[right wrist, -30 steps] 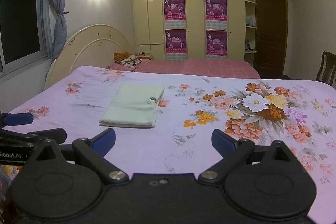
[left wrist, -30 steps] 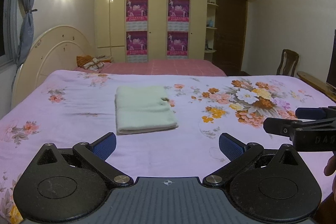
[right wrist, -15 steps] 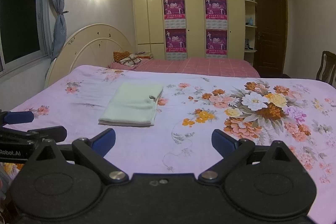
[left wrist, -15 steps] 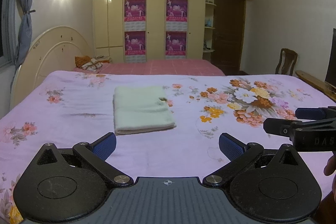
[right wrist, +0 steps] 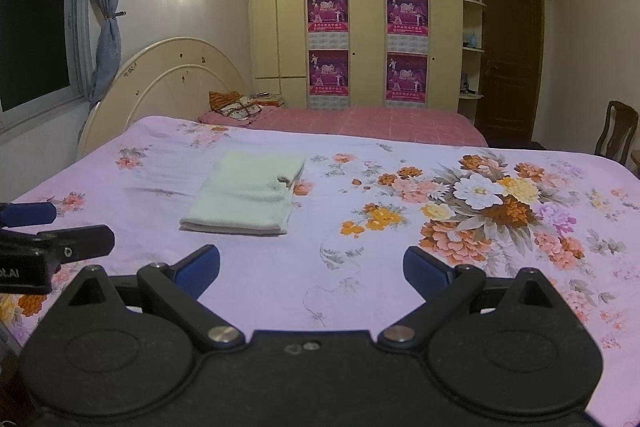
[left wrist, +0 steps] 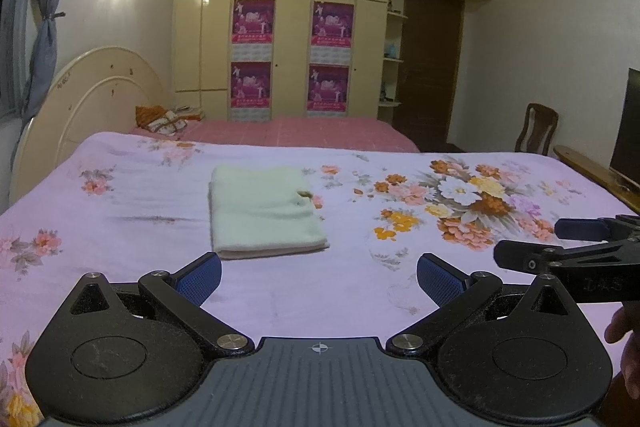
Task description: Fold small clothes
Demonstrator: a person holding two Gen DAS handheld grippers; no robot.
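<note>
A pale green garment point(left wrist: 262, 211) lies folded into a flat rectangle on the pink floral bedspread point(left wrist: 120, 235); it also shows in the right wrist view point(right wrist: 248, 193). My left gripper point(left wrist: 318, 277) is open and empty, held above the bed's near edge, short of the garment. My right gripper point(right wrist: 311, 269) is open and empty, to the right of the garment and nearer than it. Each gripper shows at the edge of the other's view: the right one point(left wrist: 568, 247), the left one point(right wrist: 52, 227).
A cream headboard point(right wrist: 168, 83) stands at the left. A second bed with a red cover point(right wrist: 360, 119) and cushions lies beyond. A wooden chair point(left wrist: 536, 127), a dark screen point(left wrist: 626, 131) and a wooden ledge stand at the right.
Both views have shifted very slightly; the folded garment lies as before and both grippers stay open.
</note>
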